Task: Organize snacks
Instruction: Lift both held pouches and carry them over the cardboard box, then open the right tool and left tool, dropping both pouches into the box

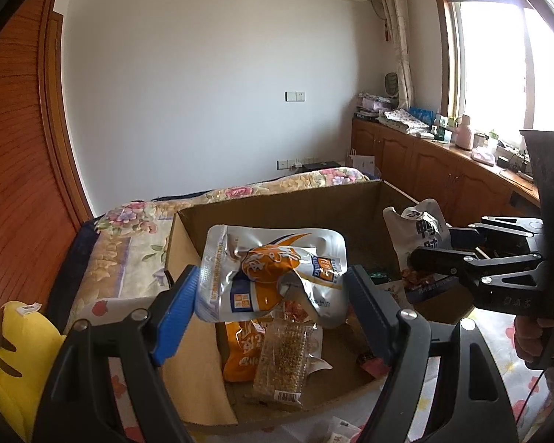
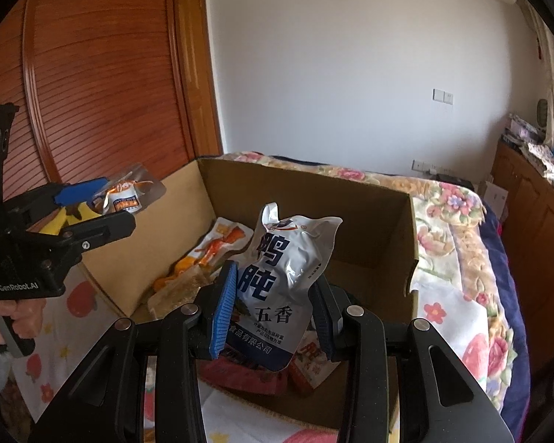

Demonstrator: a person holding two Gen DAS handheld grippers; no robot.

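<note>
My left gripper [image 1: 273, 306] is shut on a silver-and-orange snack pouch [image 1: 273, 273] and holds it above the left part of an open cardboard box [image 1: 277, 210]. It also shows at the left of the right wrist view [image 2: 107, 203]. My right gripper [image 2: 273, 313] is shut on a white-and-blue snack pouch [image 2: 280, 277] with large blue characters, held upright over the box's near right side. That pouch shows in the left wrist view too [image 1: 421, 232]. In the box lie an orange packet [image 1: 240, 350] and a grain bar [image 1: 282, 365].
The box [image 2: 306, 192] sits on a bed with a floral quilt [image 2: 458, 243]. A yellow plush toy [image 1: 11, 361] lies at the left. A wooden wardrobe [image 2: 103, 74] stands beyond the box. Wooden cabinets [image 1: 443, 170] run under the window on the right.
</note>
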